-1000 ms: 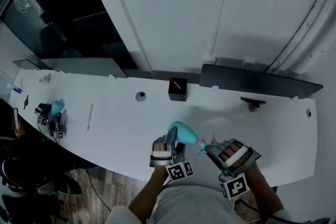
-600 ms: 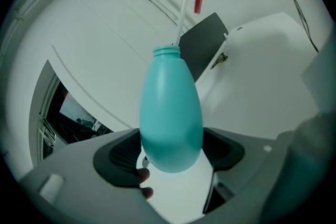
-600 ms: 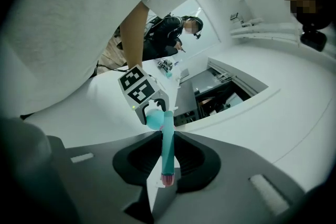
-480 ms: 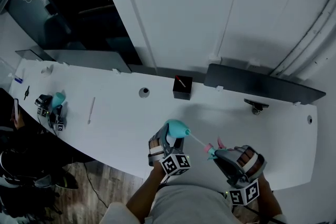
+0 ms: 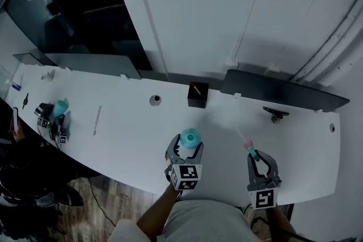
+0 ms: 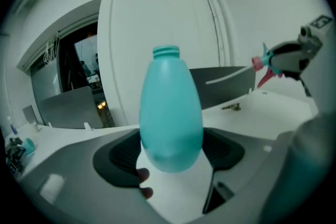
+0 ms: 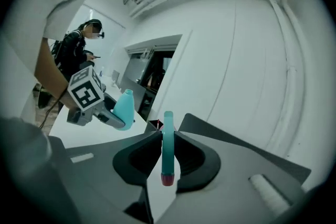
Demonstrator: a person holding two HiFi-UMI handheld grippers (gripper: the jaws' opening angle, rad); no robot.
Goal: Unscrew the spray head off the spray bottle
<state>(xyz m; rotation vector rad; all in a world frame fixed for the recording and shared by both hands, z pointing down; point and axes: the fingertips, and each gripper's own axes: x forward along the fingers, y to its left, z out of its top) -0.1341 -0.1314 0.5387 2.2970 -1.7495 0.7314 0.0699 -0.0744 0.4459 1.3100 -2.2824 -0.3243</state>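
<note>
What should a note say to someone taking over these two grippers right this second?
Left gripper: shut on the spray bottle, held upright over the table, with its threaded neck bare.
Right gripper: shut on the spray head, held well apart from the bottle, with its dip tube fully out.
Done: the head is unscrewed and off.
Left: probably just setting both parts down on the table.
</note>
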